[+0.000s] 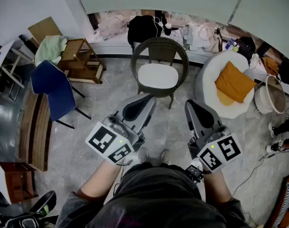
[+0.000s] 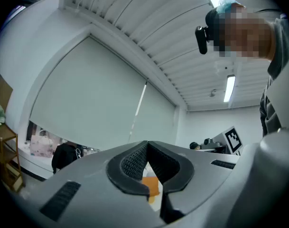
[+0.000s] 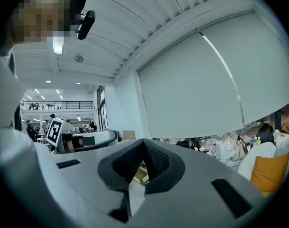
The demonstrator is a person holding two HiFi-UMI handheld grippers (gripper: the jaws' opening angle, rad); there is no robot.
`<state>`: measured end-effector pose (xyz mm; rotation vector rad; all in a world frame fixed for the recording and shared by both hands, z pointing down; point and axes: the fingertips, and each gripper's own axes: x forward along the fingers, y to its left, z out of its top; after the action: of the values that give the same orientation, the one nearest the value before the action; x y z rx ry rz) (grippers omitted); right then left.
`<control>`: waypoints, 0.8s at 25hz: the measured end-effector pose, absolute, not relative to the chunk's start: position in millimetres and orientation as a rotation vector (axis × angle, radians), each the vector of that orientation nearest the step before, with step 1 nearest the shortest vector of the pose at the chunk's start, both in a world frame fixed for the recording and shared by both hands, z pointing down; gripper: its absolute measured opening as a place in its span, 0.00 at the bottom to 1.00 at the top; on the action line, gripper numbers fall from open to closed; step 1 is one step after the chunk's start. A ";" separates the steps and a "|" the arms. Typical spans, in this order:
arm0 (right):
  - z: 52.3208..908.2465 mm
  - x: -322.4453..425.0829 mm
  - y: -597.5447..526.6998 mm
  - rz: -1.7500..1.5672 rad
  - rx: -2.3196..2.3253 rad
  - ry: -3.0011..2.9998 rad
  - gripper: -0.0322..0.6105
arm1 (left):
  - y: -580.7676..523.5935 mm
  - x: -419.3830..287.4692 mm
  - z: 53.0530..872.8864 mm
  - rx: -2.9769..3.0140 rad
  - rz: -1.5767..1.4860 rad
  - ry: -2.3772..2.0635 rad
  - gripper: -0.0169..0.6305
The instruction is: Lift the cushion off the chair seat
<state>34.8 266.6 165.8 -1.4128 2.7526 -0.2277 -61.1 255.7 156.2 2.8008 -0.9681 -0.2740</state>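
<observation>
- Left gripper (image 1: 145,99): held out roughly level in front of the body on a bare forearm, angled towards the right. Its jaws are pressed together with nothing between them.
- White cushion (image 1: 157,76): lies on the seat of the wicker chair (image 1: 159,45), just ahead of both grippers (neither touches it).
- Right gripper (image 1: 191,104): alongside the left one, pointing ahead, its jaws likewise closed and empty.
- Orange cushion (image 1: 233,82): rests on a white round chair (image 1: 207,79).
</observation>
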 end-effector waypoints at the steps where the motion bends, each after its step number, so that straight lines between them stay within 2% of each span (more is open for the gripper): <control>1: 165.0 33.8 266.2 -0.231 -1.411 2.753 0.07 | 255.4 -62.0 155.2 2.801 -0.272 -0.969 0.04; 20: 178.5 82.7 257.8 -0.305 -1.393 2.730 0.07 | 245.0 -16.3 161.4 2.781 -0.250 -1.039 0.04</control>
<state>82.7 257.8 178.5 -1.3926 2.7298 -0.3051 -16.3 245.0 161.4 2.7806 -1.0394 -0.2500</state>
